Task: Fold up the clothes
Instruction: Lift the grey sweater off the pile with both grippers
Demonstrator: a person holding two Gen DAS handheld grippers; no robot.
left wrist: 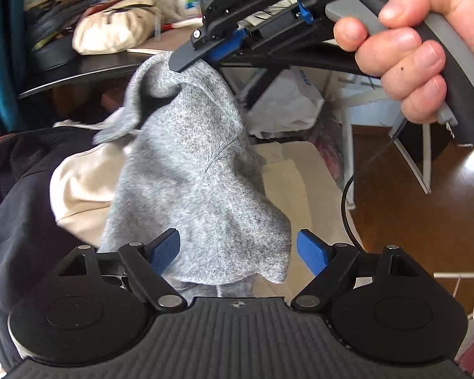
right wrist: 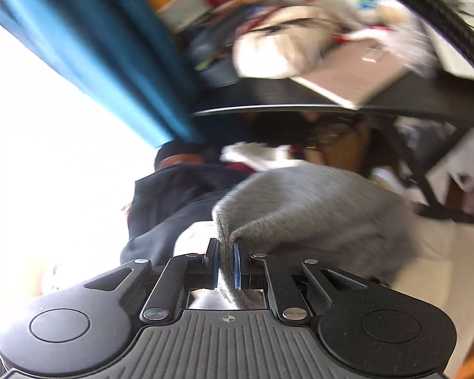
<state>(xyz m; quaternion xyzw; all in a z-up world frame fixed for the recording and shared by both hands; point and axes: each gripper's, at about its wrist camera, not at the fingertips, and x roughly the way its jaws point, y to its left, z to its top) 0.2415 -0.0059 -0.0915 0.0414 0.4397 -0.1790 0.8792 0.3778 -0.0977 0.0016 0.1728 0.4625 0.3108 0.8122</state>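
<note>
A grey knit garment (left wrist: 192, 170) hangs in the air in the left wrist view. My right gripper (left wrist: 189, 60) holds its top edge from above, jaws shut on the cloth. In the right wrist view the same grey garment (right wrist: 306, 208) is pinched between the shut blue pads of my right gripper (right wrist: 227, 262). My left gripper (left wrist: 237, 249) is open, its blue pads on either side of the garment's lower part, with the cloth hanging between them and not pinched.
A pile of clothes lies below and to the left: a dark navy garment (left wrist: 19, 195) and a cream one (left wrist: 79, 186). A black table (left wrist: 79, 72) with a cream bag (left wrist: 110, 31) and clutter stands behind. White chair legs (left wrist: 414, 158) stand on the brown floor at the right.
</note>
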